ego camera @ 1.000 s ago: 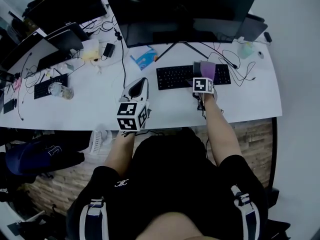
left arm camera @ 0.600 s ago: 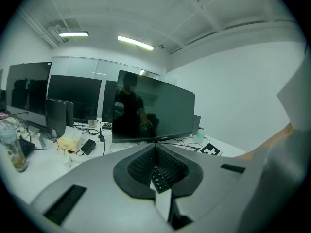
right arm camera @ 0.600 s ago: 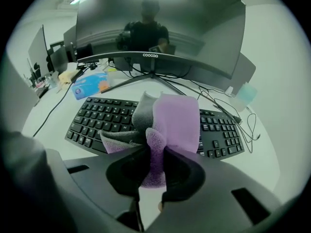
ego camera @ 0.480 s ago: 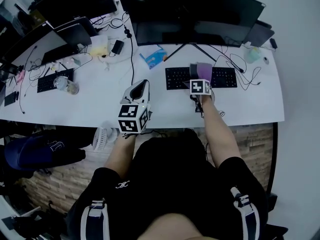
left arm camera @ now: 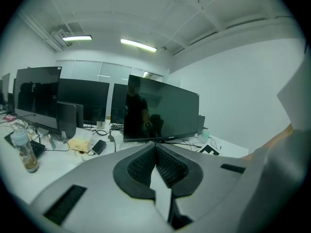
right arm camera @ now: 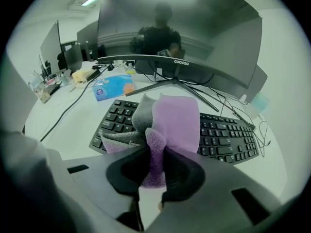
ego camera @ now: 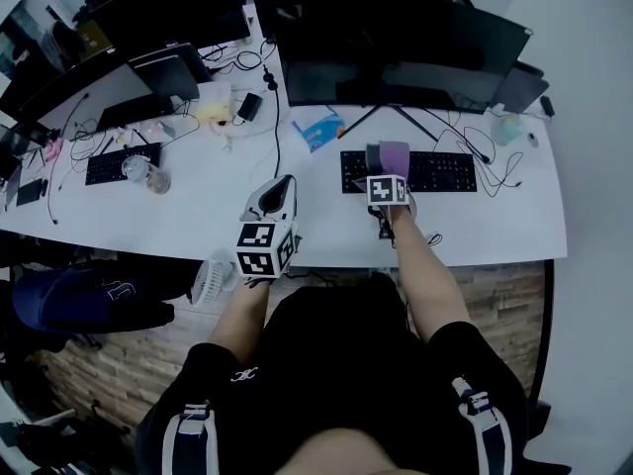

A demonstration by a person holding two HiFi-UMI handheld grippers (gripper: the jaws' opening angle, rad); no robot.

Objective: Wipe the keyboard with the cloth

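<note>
"Two claws. Which has the cloth?"

"The right claw. Its jaws are clamped on a bunched fold of the purple cloth, and the rest stands up past the tips. The left claw is pinched together on nothing, off to the left above the desk."

"And the keyboard?"

"The keyboard lies flat in front of the monitor stand. The cloth hangs over its left half. Whether it touches the keys, I cannot tell."

"How would you do the wipe well?"

"Tip the claw so the loose flap lies flat on the keys and the jaw tips stay off them. Press lightly and stroke along the rows towards the right end. I would guess the left claw could steady the near edge if the keyboard slides. Cables lie just past the right end, so stop short of them."

"Any containers close by?"

"A clear bottle stands far left, with something dark low inside. A pale cup stands beyond the right end, contents hidden. A blue tissue pack lies behind the keyboard, well clear of the stroke."
</note>
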